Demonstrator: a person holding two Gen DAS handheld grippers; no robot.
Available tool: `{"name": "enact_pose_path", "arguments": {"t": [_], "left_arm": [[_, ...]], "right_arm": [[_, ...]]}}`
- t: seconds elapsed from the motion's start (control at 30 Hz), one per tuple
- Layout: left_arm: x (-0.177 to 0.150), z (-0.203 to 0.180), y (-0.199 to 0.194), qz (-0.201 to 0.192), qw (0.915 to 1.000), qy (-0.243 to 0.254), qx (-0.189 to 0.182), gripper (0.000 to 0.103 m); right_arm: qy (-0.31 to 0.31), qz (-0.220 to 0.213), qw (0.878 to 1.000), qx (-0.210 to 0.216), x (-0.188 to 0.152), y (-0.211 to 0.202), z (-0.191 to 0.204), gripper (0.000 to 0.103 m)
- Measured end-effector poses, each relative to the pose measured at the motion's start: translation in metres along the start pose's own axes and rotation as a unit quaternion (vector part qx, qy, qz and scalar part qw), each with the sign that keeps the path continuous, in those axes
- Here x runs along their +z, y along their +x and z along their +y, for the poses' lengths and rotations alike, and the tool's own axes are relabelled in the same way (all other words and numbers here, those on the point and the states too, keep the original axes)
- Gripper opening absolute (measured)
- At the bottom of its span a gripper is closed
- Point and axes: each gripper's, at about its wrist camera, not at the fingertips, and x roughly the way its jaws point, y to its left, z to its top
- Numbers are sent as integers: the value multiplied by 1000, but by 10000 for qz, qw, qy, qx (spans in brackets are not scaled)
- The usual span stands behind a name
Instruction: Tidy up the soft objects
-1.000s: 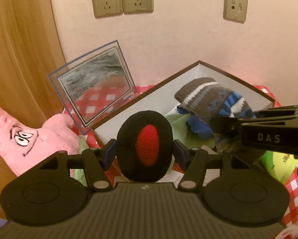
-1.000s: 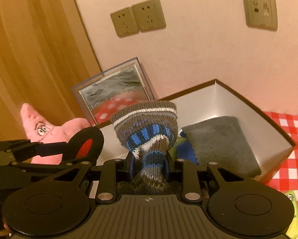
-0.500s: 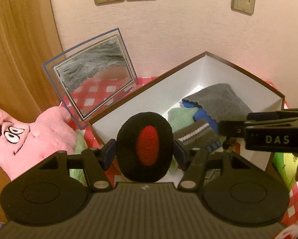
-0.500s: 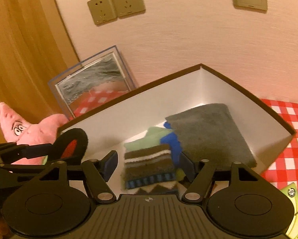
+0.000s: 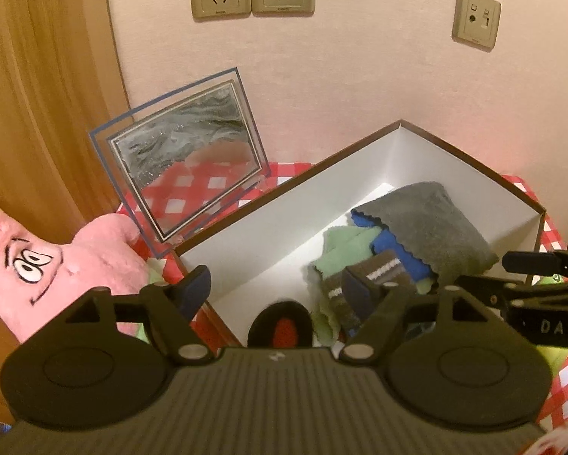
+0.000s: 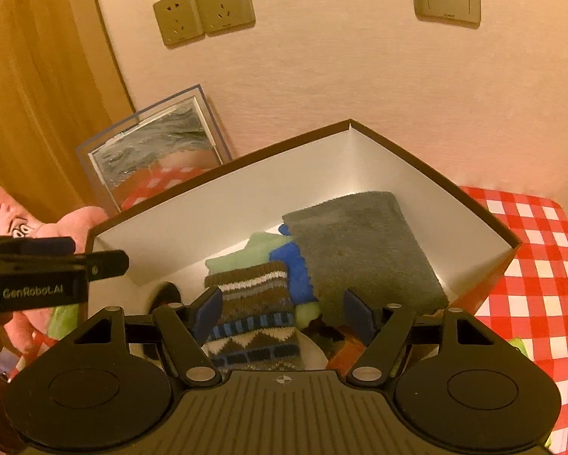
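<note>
Both claws stand apart and empty: the left claw has just opened and let go the black-and-red plush pad, now lying in the near corner of the white box; the right claw has just released the striped knit sock, resting inside on the green cloth beside the grey towel. Two more soft items look stowed; the pink starfish plush outside on the bench appears the likely next pick.
</note>
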Motion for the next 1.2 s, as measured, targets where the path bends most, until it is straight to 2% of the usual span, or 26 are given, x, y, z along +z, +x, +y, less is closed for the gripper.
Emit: {"name": "enact_pose_path", "arguments": {"t": [0.23,0.47,0.67,0.77,0.93,1.1,1.2], "left_arm": [[-8,-6,-35,-189,9997,-118,70,81],[-33,-24,-92,-601,9975,61,365,84],[-68,-48,-147,-616,9970,-365,306,84],[-89,-73,-173,-516,9957,-597,485,83],[-130,-134,-218,-385,9904,-878,996,83],[-171,-200,-259,-333,9823,-1360,1245,83],[-191,-237,-282,-249,9780,-1597,1320,83]], "right_arm": [[-332,-241,9990,193,-7,-32,6,73],[-934,-682,9933,50,-27,-78,11,73],[-934,-842,9915,319,-52,-125,-4,73],[-1026,-881,9895,504,-67,-150,-18,73],[-1200,-807,9852,916,-98,-193,-48,73],[-1451,-629,9783,1338,-125,-235,-84,73],[-1666,-523,9740,1443,-140,-260,-100,73]]}}
